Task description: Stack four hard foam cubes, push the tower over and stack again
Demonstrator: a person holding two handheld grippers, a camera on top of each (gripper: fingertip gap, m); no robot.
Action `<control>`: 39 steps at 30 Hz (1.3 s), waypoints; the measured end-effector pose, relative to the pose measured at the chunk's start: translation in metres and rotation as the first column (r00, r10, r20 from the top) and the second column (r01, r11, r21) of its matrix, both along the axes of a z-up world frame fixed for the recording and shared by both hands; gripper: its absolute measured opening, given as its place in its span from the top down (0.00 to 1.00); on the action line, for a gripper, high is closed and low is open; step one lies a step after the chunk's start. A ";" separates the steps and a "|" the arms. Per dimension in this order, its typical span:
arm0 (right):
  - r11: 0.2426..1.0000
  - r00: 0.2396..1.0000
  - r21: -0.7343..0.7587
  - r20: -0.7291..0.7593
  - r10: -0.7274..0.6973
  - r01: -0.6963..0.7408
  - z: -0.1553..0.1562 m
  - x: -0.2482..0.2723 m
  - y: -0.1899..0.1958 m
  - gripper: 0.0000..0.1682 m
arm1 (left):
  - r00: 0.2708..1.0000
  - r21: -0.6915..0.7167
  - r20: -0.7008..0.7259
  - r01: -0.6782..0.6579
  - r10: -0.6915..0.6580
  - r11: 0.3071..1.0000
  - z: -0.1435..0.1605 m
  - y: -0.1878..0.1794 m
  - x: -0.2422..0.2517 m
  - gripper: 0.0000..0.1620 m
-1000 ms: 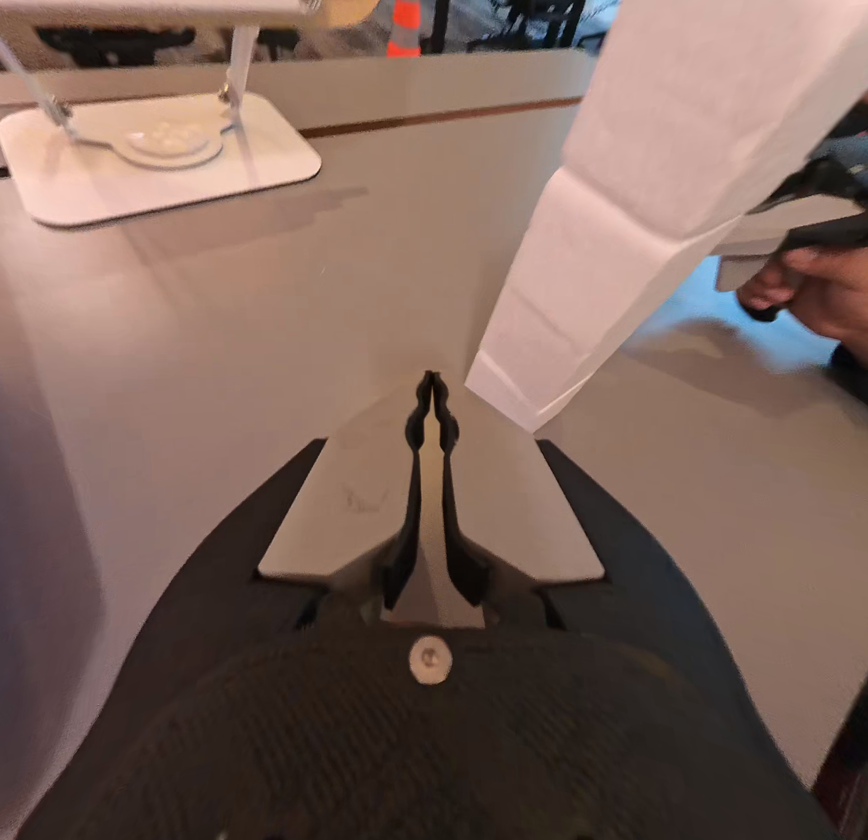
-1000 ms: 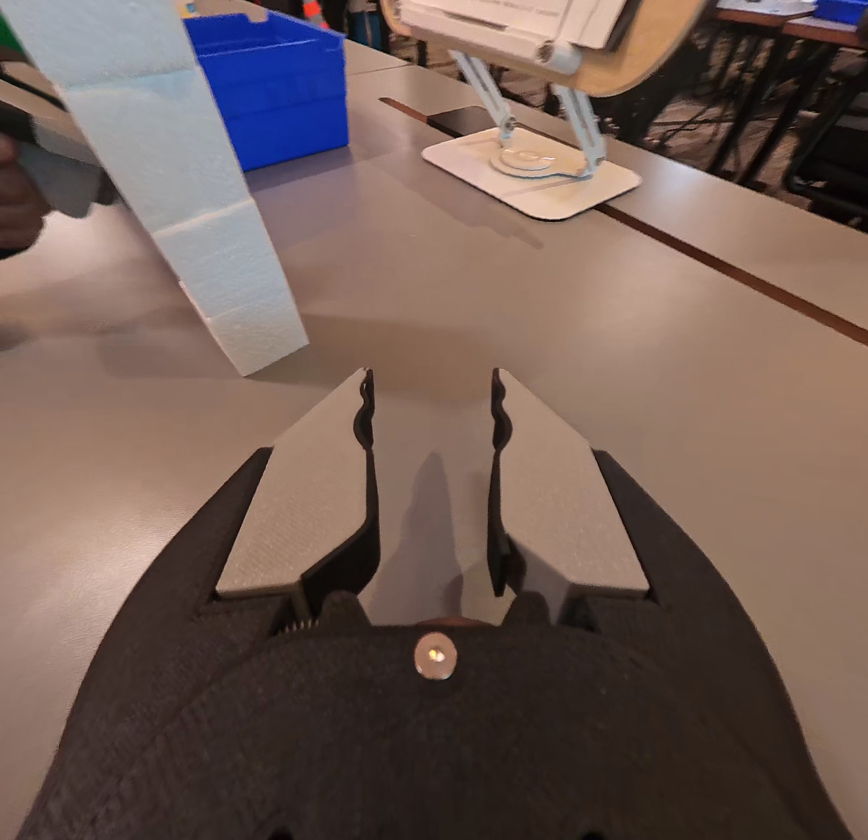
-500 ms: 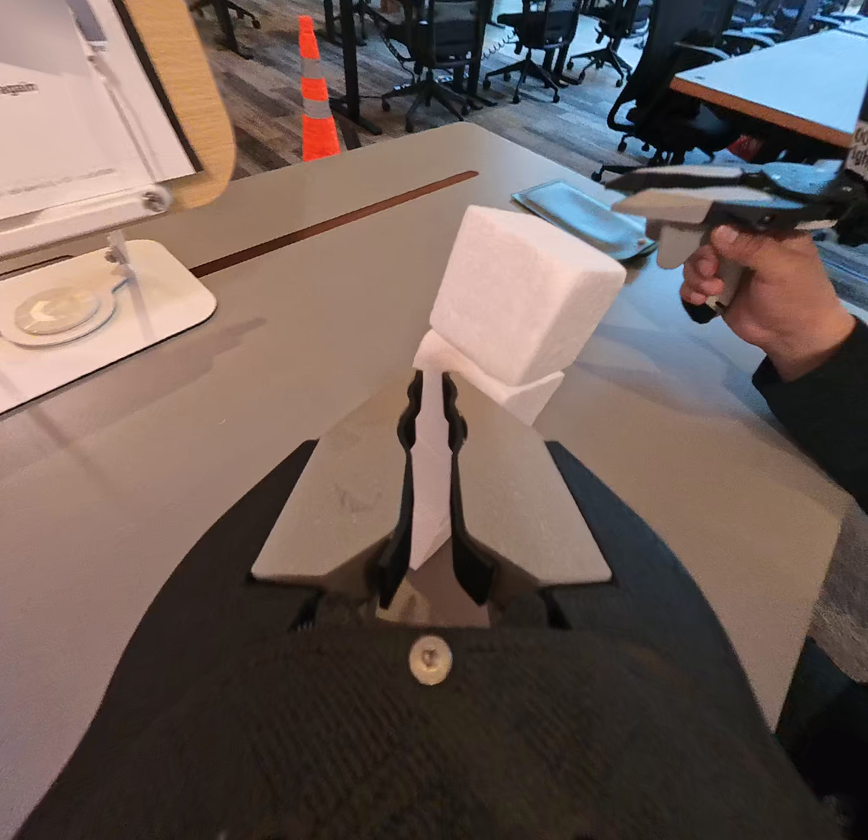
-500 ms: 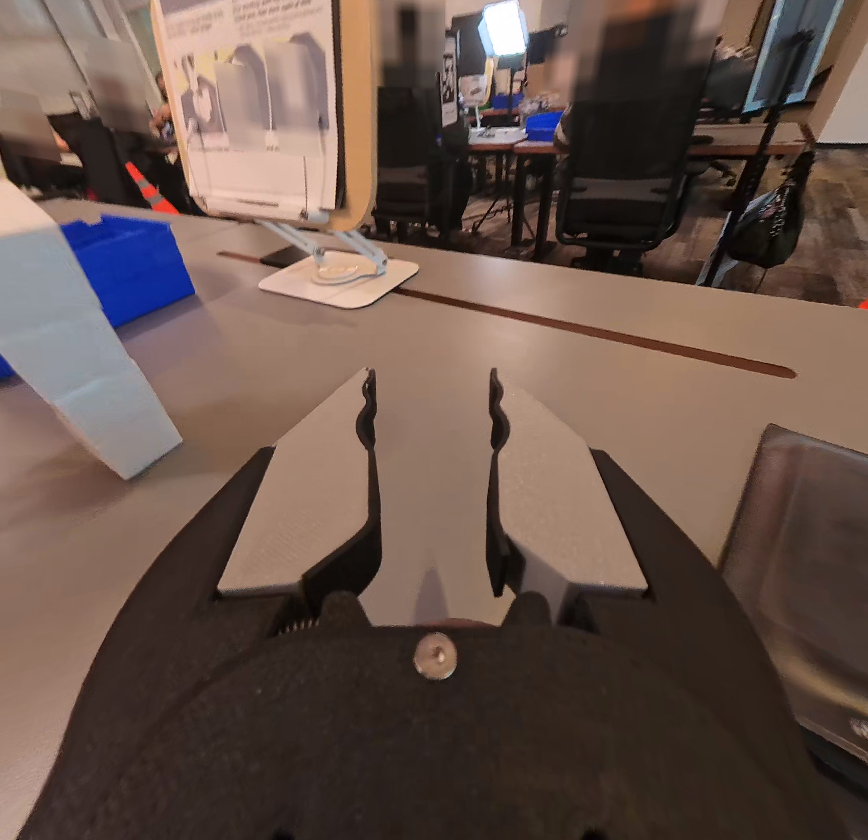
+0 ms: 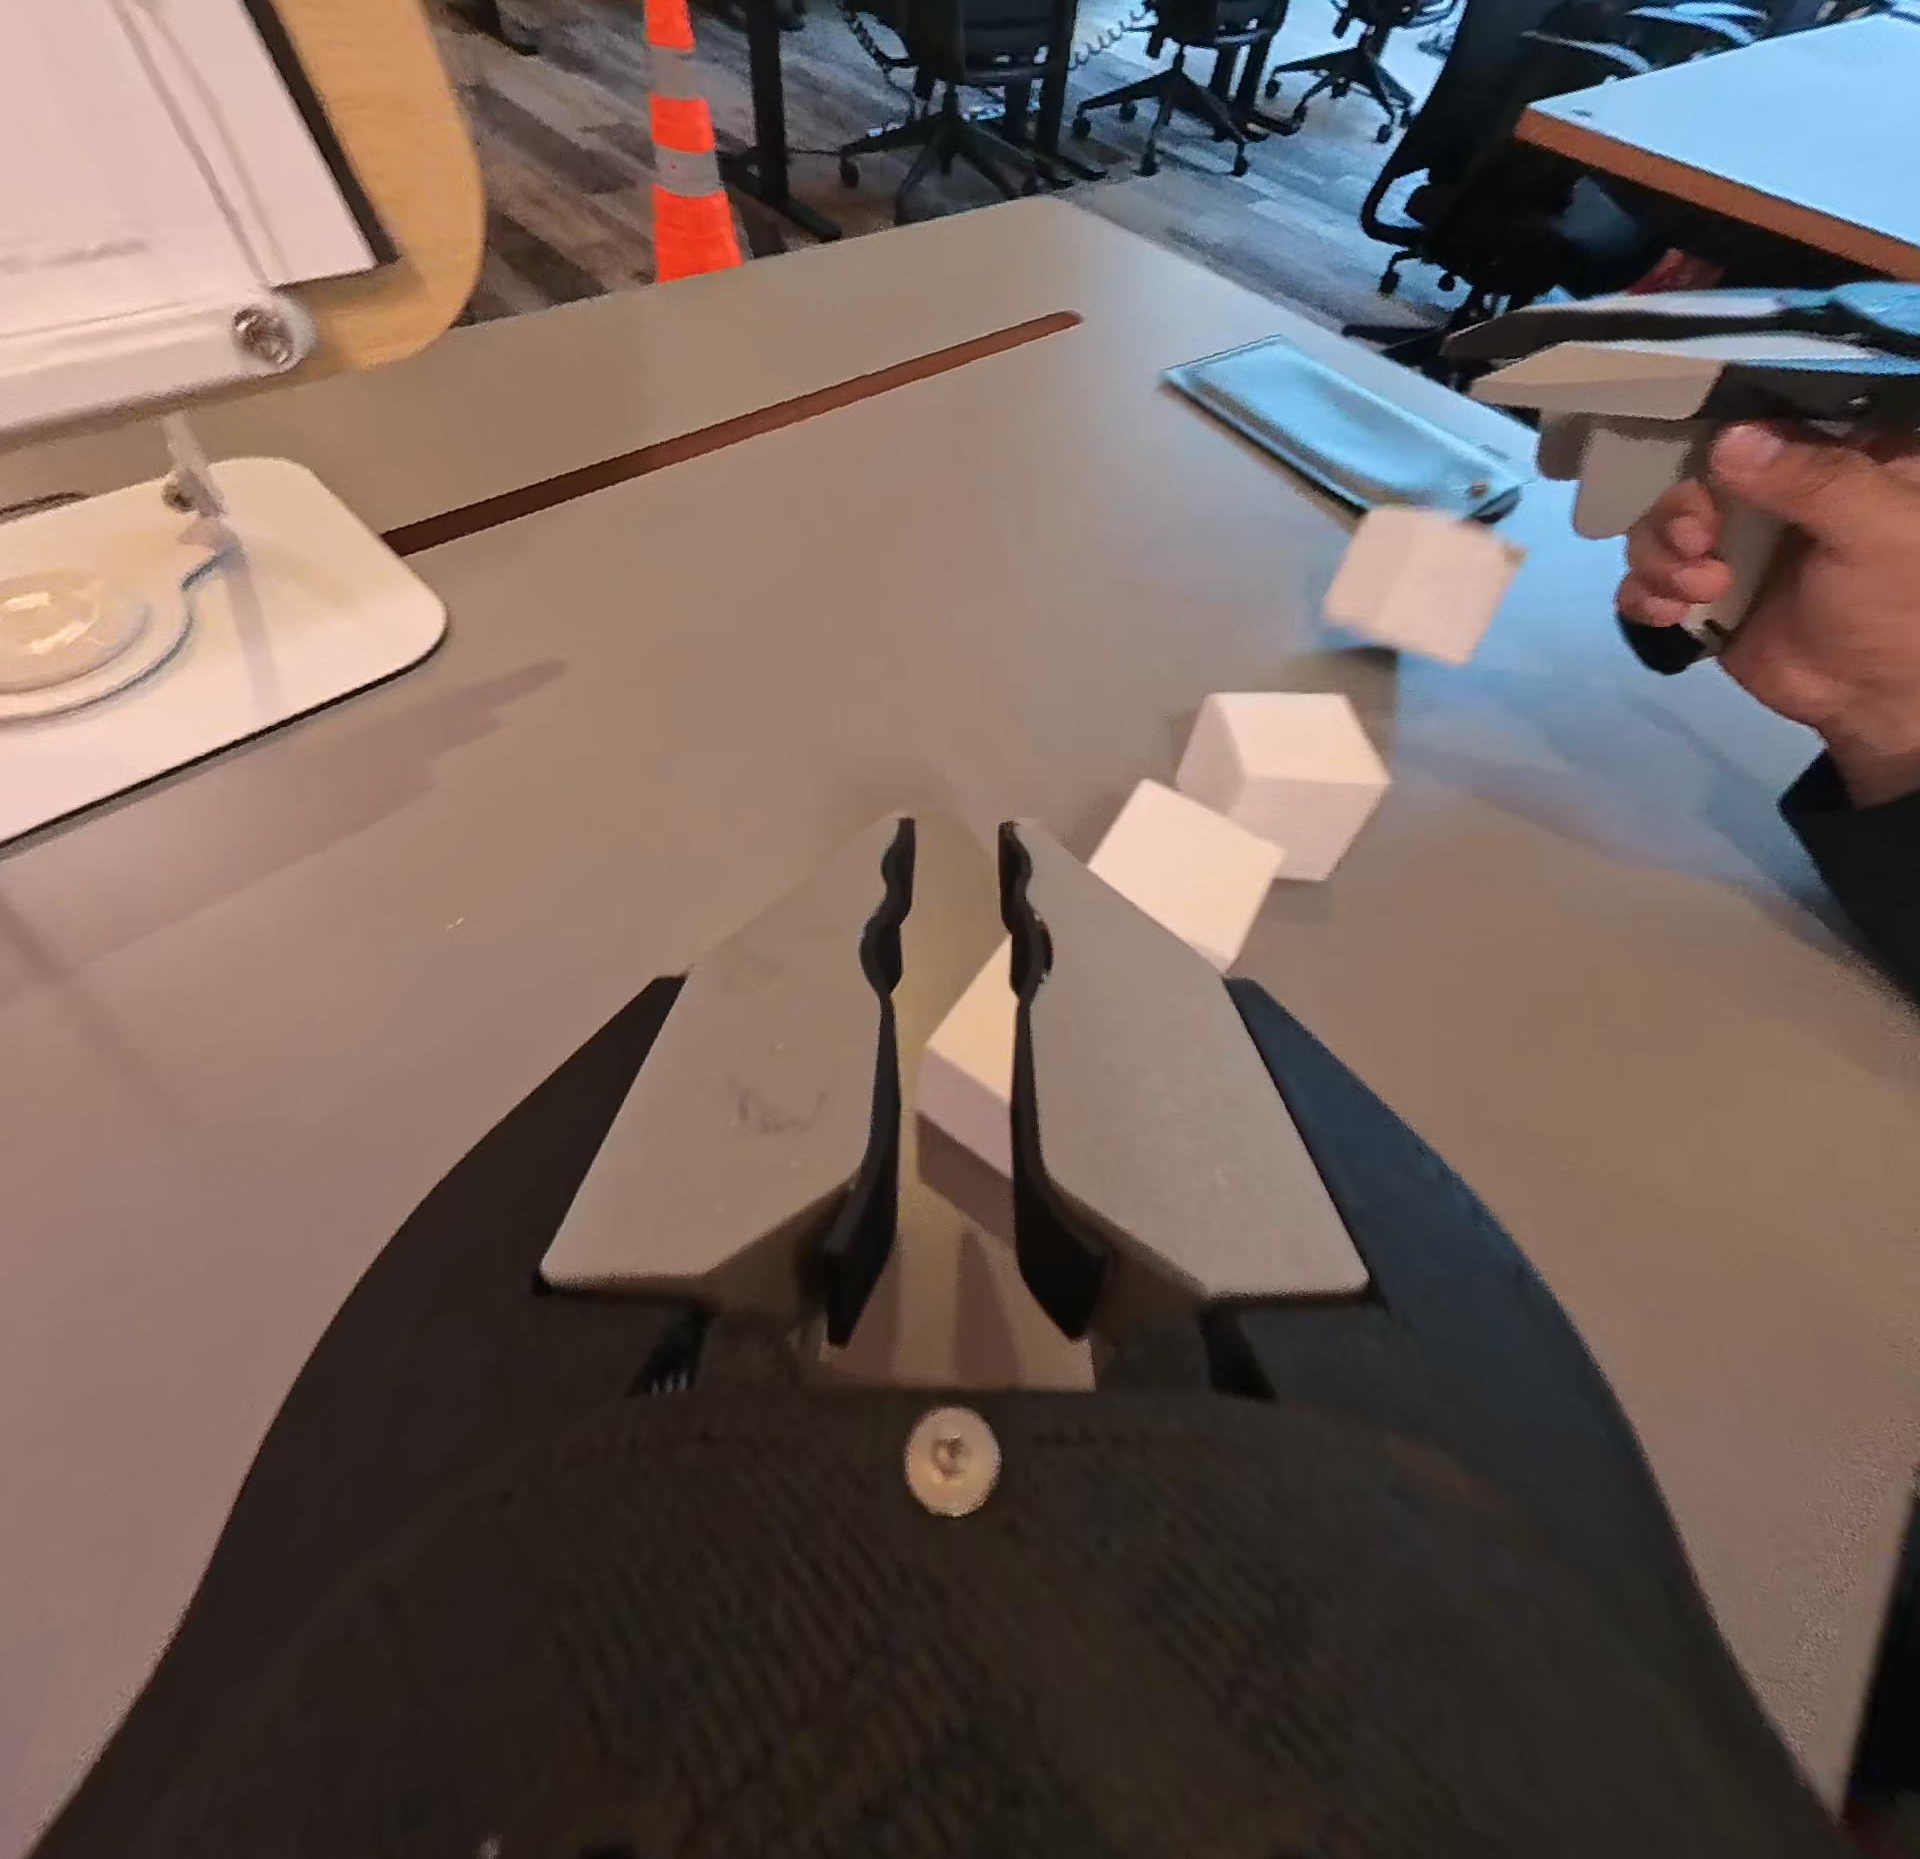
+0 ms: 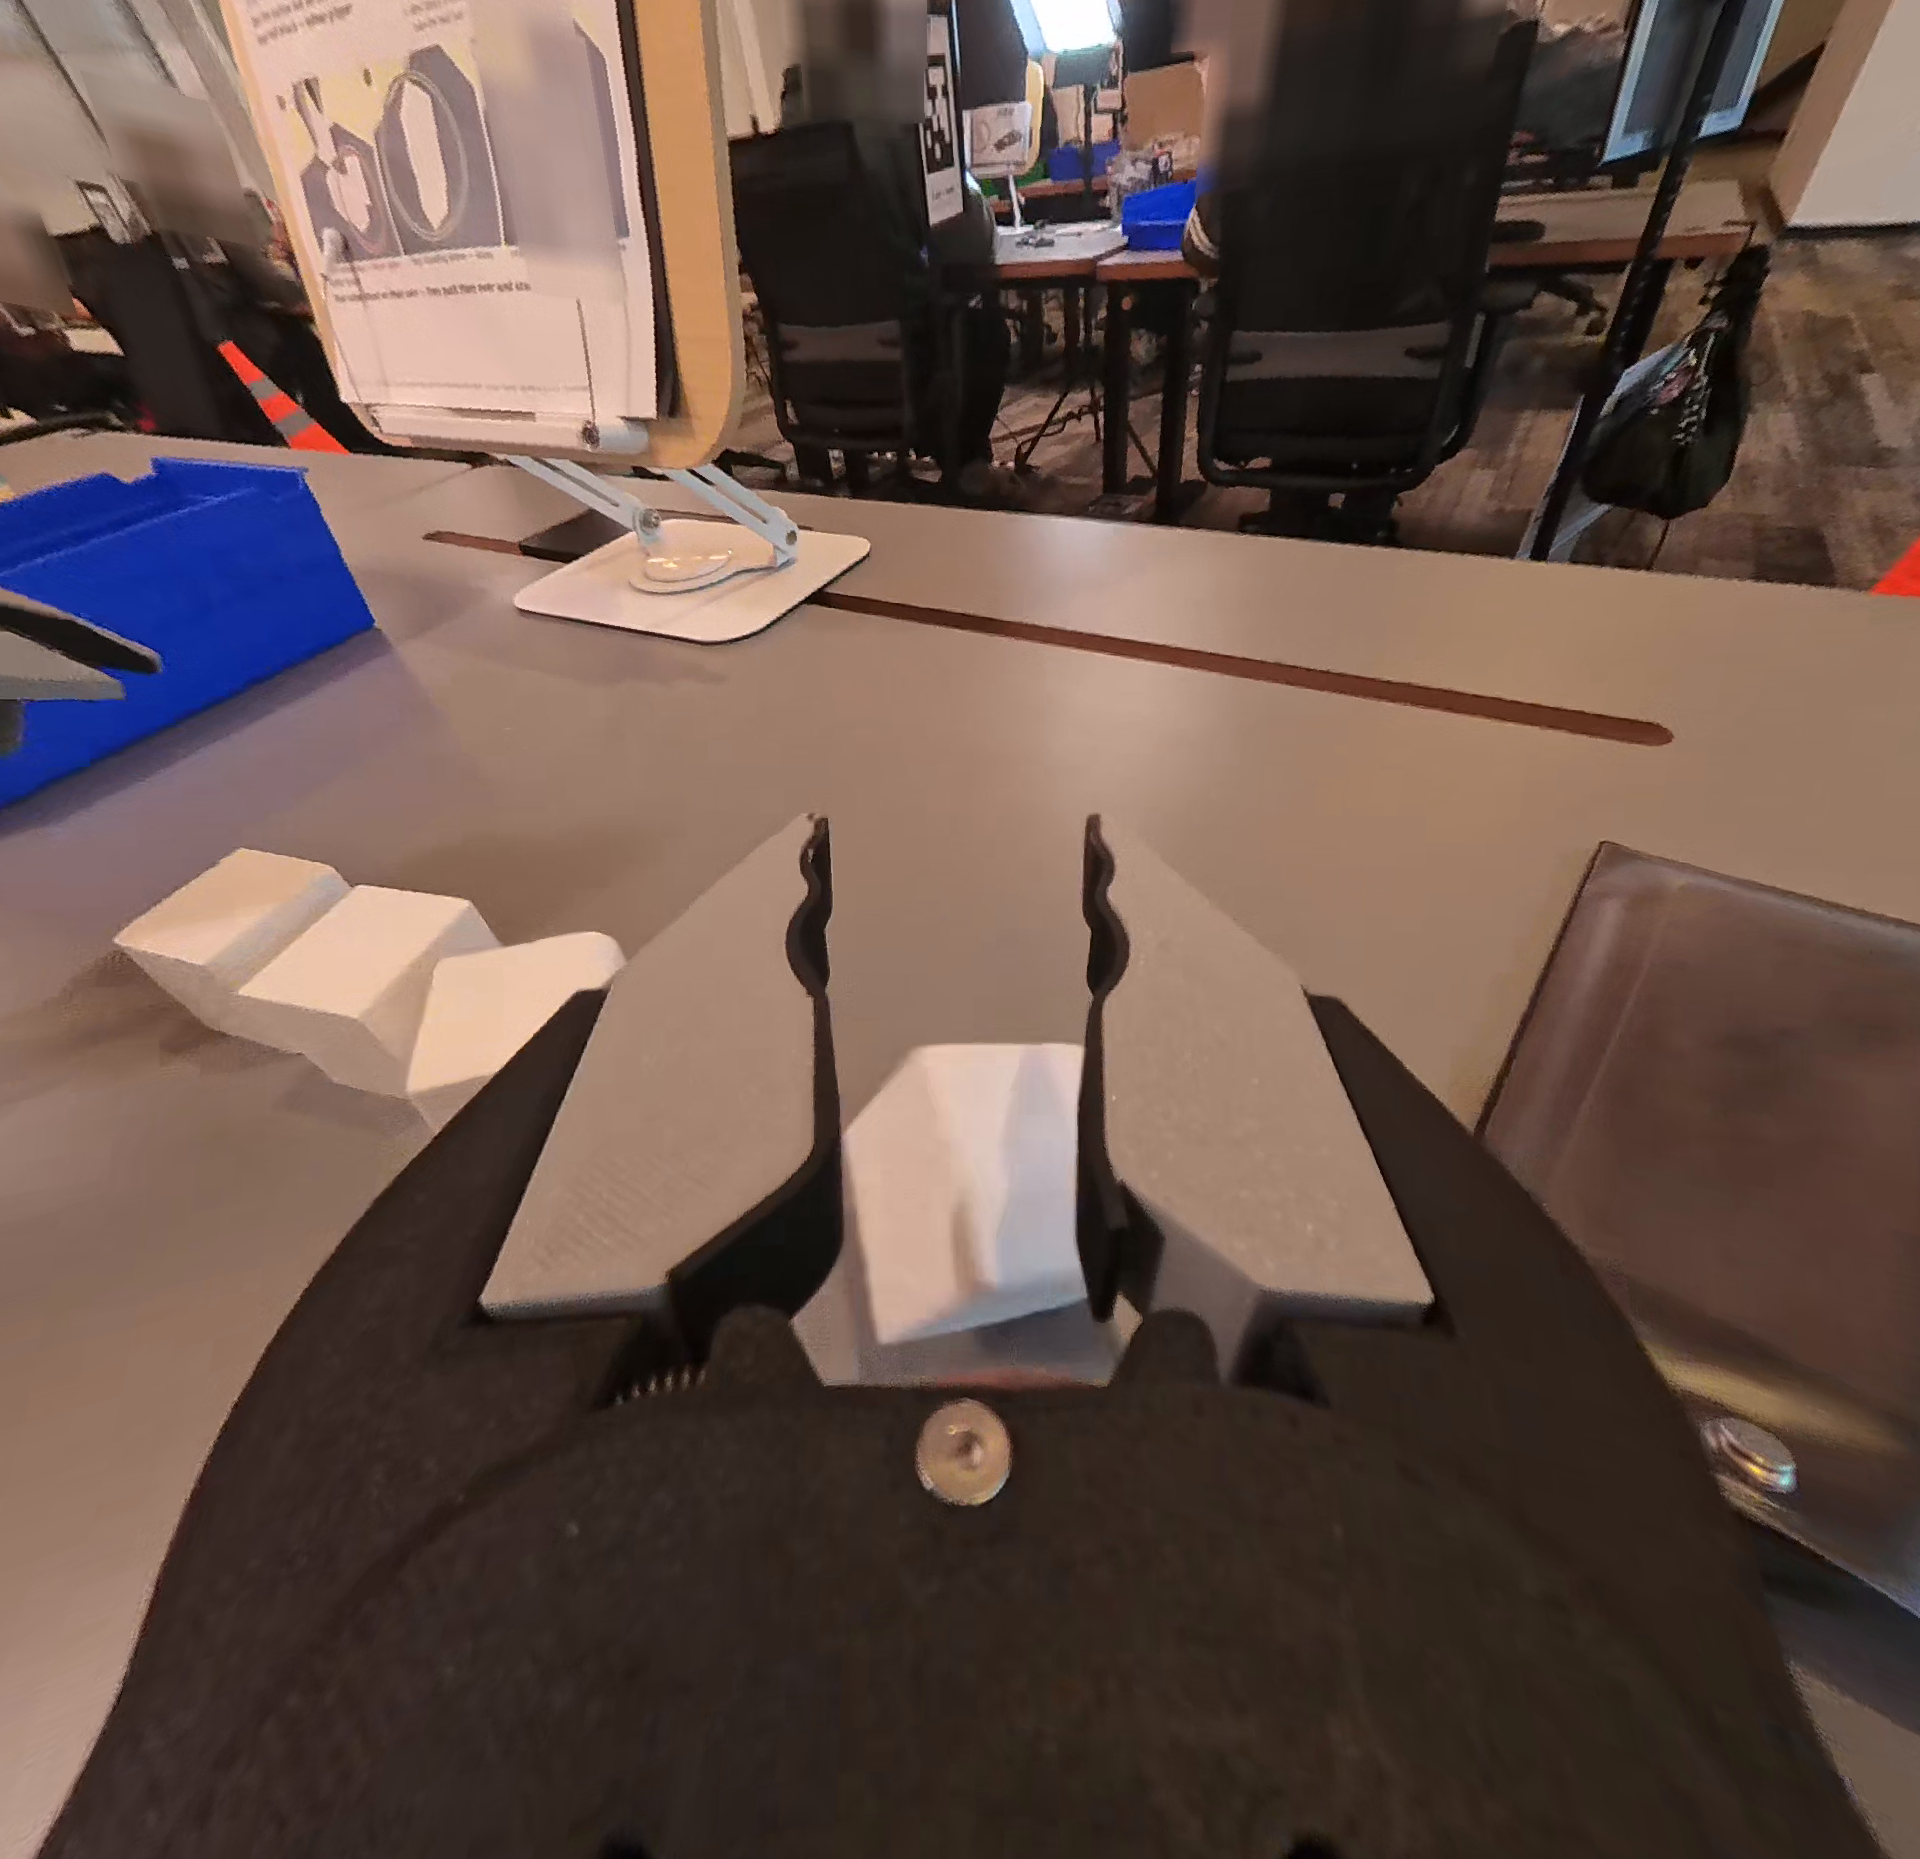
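Note:
Four white foam cubes lie toppled on the grey table. In the left wrist view one cube shows between and below the fingers of my left gripper, which is slightly open and empty. Two more cubes lie in a row beyond it. The fourth cube is blurred, below my right gripper. In the right wrist view my right gripper is open and empty, with that blurred cube seen under its gap. The other three cubes lie to the left.
A document stand with a white base stands at the back. A blue bin sits at the far left. A flat dark tray lies by the right table edge. An orange cone and chairs stand beyond. Across from one pair of fingers to the other is roughly 30 centimeters. My left tips are roughly 7 centimeters from the cube.
The leaning tower has fallen over. Its cubes now lie in a row on the table, the top one tumbling toward the right gripper. My left gripper's fingers have parted slightly.

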State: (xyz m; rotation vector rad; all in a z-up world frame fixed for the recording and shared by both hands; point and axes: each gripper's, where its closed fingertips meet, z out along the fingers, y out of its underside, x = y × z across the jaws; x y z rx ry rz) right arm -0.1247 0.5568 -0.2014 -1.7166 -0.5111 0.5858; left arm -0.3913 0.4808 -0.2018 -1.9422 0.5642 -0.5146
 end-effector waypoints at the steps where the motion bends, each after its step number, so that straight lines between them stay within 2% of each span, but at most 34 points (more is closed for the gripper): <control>1: 1.000 1.000 -0.022 0.011 0.002 -0.002 -0.006 0.000 0.002 0.72 | 1.000 -0.005 0.001 -0.012 0.012 1.000 -0.006 0.002 -0.006 0.91; 4: 0.988 0.999 -0.147 0.011 0.048 -0.046 -0.030 -0.007 0.003 0.71 | 0.999 -0.027 0.019 -0.044 0.044 0.999 -0.025 0.009 -0.022 0.89; 6: 0.984 0.998 -0.168 0.005 0.056 -0.054 -0.036 -0.009 0.005 0.71 | 0.998 -0.028 0.019 -0.066 0.066 0.997 -0.038 0.012 -0.033 0.88; 10: 0.990 0.999 -0.142 0.018 0.030 -0.027 -0.034 -0.006 0.007 0.71 | 0.995 -0.037 0.013 -0.097 0.098 0.995 -0.055 0.014 -0.048 0.87; 12: 0.990 0.999 -0.139 0.028 0.023 -0.019 -0.034 -0.005 0.008 0.71 | 0.992 -0.051 -0.034 -0.127 0.125 0.991 -0.061 0.016 -0.057 0.84; 15: 0.992 0.998 -0.123 0.066 0.004 0.004 -0.035 -0.004 0.009 0.71 | 0.980 -0.015 -0.080 -0.186 0.184 0.982 -0.059 0.019 -0.071 0.84; 19: 0.997 0.995 -0.075 0.095 -0.008 0.015 -0.029 -0.008 0.008 0.71 | 0.988 -0.043 -0.022 -0.151 0.150 0.988 -0.057 0.015 -0.060 0.84; 24: 0.999 0.990 0.007 0.134 -0.053 0.052 -0.020 -0.012 0.006 0.72 | 0.980 -0.039 -0.113 -0.168 0.162 0.985 -0.069 0.017 -0.060 0.83; 29: 0.993 0.985 0.082 0.141 -0.099 0.089 -0.013 -0.018 0.004 0.72 | 0.979 -0.050 -0.107 -0.180 0.174 0.982 -0.073 0.018 -0.061 0.81; 31: 0.994 0.987 0.096 0.150 -0.066 0.052 -0.013 -0.028 -0.001 0.71 | 0.977 -0.057 -0.113 -0.187 0.180 0.981 -0.076 0.019 -0.062 0.80; 34: 0.989 0.984 0.115 0.162 0.072 -0.092 -0.012 -0.057 -0.018 0.71 | 0.974 -0.070 -0.127 -0.196 0.186 0.978 -0.081 0.020 -0.064 0.79; 39: 0.926 0.923 0.142 0.220 0.316 -0.351 -0.017 -0.107 -0.068 0.74 | 0.981 -0.117 -0.098 -0.179 0.168 0.977 -0.085 0.018 -0.063 0.79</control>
